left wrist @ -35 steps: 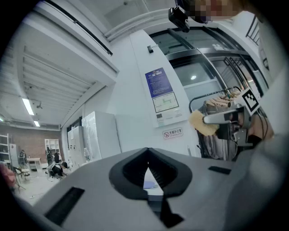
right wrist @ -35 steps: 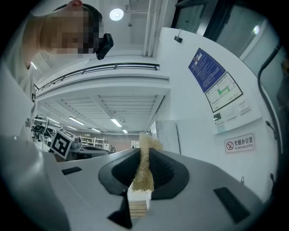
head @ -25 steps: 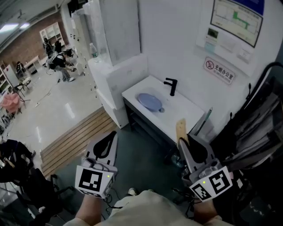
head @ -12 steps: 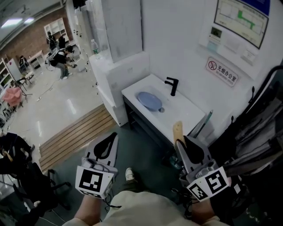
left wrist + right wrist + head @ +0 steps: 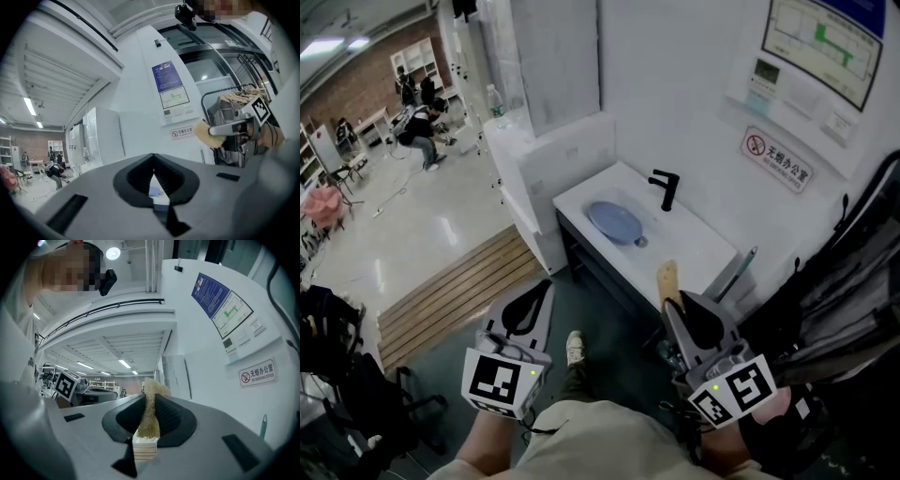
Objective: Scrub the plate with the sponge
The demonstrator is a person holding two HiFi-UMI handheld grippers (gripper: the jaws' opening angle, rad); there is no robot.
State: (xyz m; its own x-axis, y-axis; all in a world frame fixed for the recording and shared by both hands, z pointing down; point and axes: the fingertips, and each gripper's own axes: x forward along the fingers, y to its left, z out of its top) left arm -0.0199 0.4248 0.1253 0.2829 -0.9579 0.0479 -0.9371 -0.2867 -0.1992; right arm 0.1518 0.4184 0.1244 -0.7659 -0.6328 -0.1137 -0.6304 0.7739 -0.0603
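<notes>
- The step in hand looks like the approach. The sponge [image 5: 150, 416] is gripped, but no scrubbing has begun.
- The right gripper [image 5: 678, 314] has its fingers pinching the yellow sponge on edge. Most of the sponge stands between the pads, and its frayed free end pokes out past the fingertips.
- The left gripper [image 5: 534, 292] has its fingers pressed together with nothing between them.
- The blue plate [image 5: 614, 222] lies flat in the basin of a white washstand [image 5: 698, 246]. It is well beyond both sets of fingertips, ahead of the gap between the two grippers. From the plate, a black faucet [image 5: 665, 187] stands on the side away from the fingers.
- Neither gripper touches the plate or the washstand, and dark floor lies beneath the fingertips.
- Next, I judge that the right gripper must go forward to the basin and tip its fingertips downward, so that the sponge's free end meets the plate's face rather than its rim.
- The grip on the sponge should stay firm, since rubbing will drag the sponge sideways between the pads.
- The left fingers would have to spread before they could steady the plate's near rim. Otherwise the plate may slide in the basin.
</notes>
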